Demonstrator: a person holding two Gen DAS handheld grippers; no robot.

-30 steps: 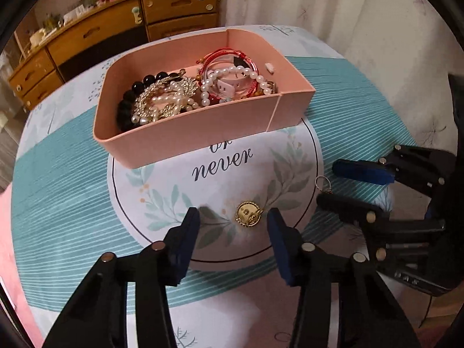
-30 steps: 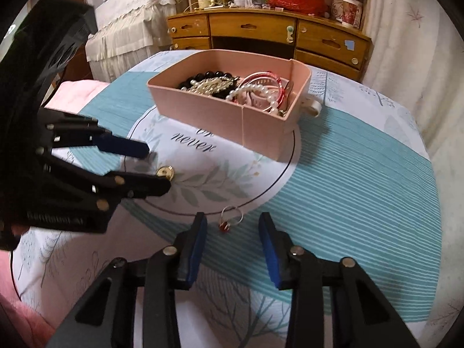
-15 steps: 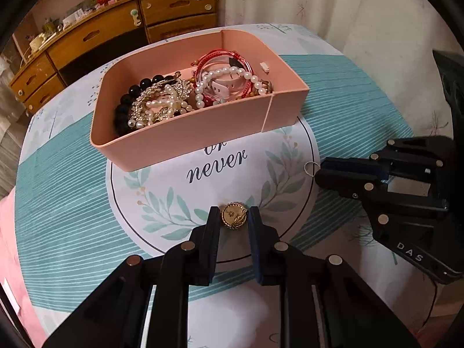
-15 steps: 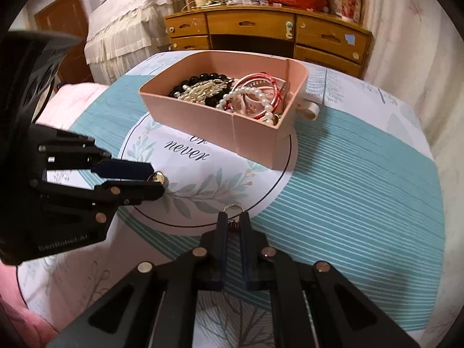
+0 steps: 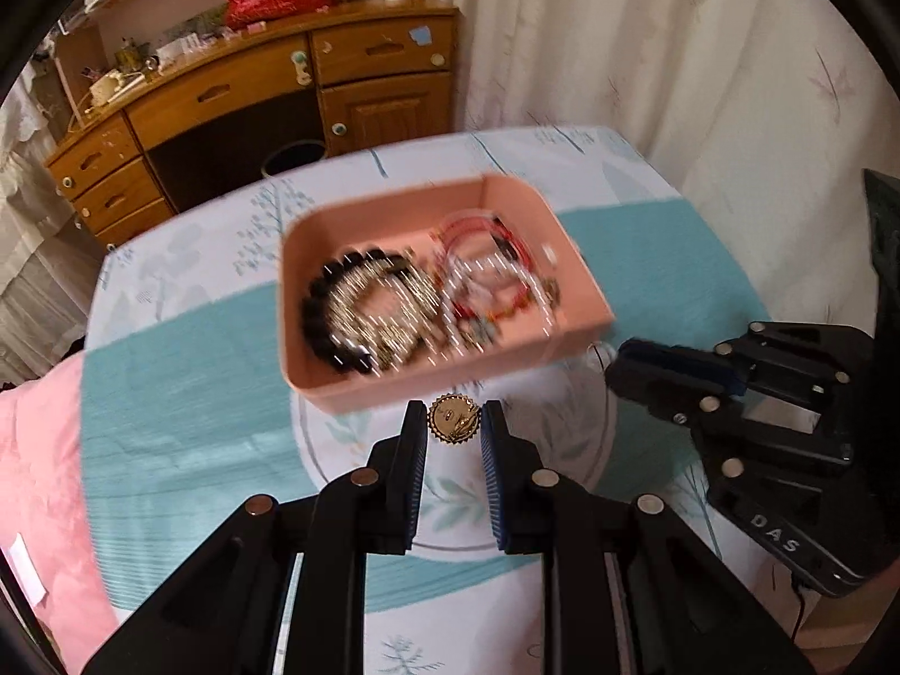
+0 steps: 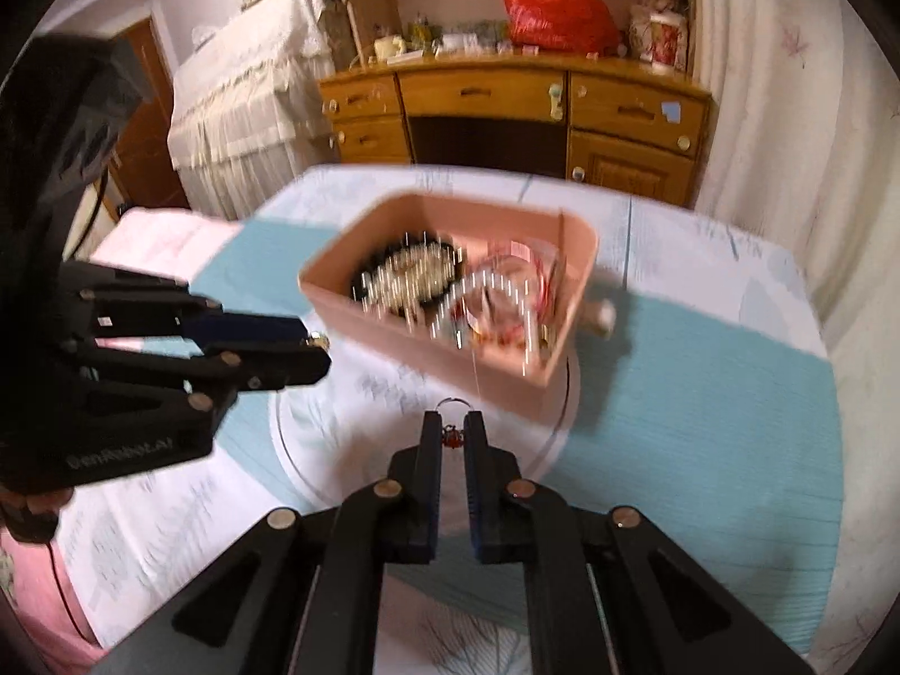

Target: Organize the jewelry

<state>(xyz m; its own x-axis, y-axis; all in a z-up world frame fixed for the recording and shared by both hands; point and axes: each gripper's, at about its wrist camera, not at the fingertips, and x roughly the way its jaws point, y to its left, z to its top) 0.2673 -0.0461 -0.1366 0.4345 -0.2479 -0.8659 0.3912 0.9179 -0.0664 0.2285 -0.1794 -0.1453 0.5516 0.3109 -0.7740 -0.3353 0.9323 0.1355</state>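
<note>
The left gripper (image 5: 453,428) is squeezing its jaws on a gold brooch (image 5: 453,425) and the right gripper (image 6: 450,439) is squeezing a red-stone ring (image 6: 451,434), both just before the pink box (image 5: 360,388), so carrying them slowly over the rim is looking wise.

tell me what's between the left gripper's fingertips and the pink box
Nothing but bare printed tablecloth. In the left wrist view, the left gripper holds a gold brooch just short of the pink box's near wall.
</note>
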